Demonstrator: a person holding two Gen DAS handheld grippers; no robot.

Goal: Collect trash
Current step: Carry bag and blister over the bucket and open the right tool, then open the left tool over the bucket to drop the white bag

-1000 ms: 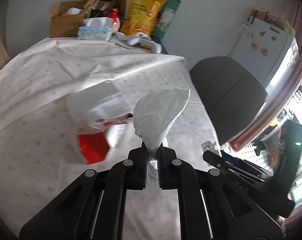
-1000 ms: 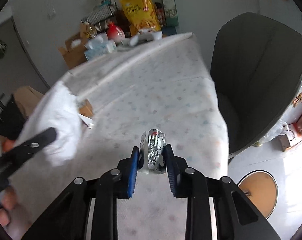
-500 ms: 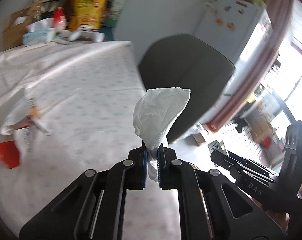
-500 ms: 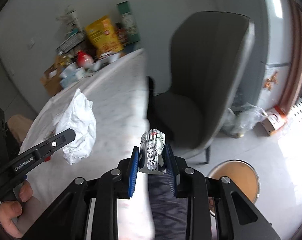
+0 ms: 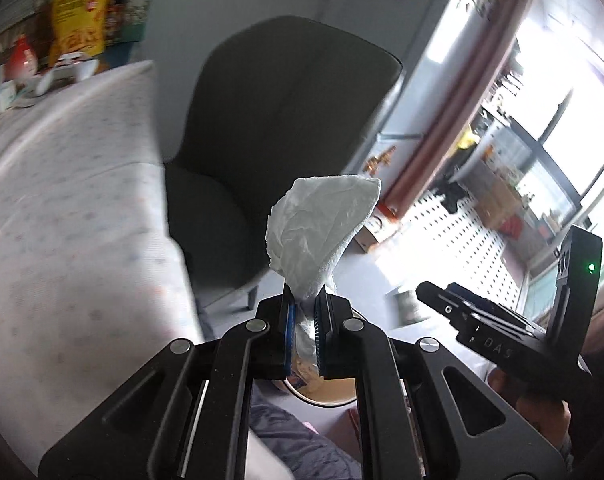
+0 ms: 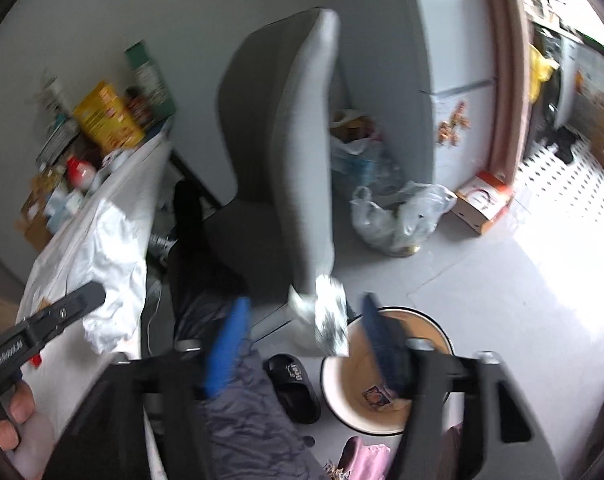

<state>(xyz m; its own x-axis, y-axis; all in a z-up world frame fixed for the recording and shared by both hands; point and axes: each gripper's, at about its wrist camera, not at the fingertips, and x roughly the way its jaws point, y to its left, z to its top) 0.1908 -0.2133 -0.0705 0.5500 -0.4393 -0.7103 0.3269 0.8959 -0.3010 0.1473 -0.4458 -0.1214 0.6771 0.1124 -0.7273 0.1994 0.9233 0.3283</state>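
My left gripper (image 5: 302, 312) is shut on a crumpled white tissue (image 5: 318, 228) and holds it off the table's right edge, over the floor. It also shows in the right wrist view (image 6: 109, 280). My right gripper (image 6: 302, 328) has its jaws wide apart above a round beige bin (image 6: 426, 328) on the floor. A crumpled silver wrapper (image 6: 322, 320) is loose between the jaws, blurred, touching neither finger. The bin holds a small piece of trash (image 6: 376, 394). The bin rim shows under my left gripper (image 5: 322, 398).
A grey chair (image 6: 285, 168) stands beside the table (image 5: 61, 200) with its dotted cloth. A black slipper (image 6: 293, 384), a clear plastic bag (image 6: 398, 212) and a small box (image 6: 482, 200) lie on the floor. A white fridge (image 6: 454, 64) stands behind.
Both grippers swung right, off the table and over the floor. My right gripper opened and the silver wrapper came free above the bin. My left gripper still grips the tissue.
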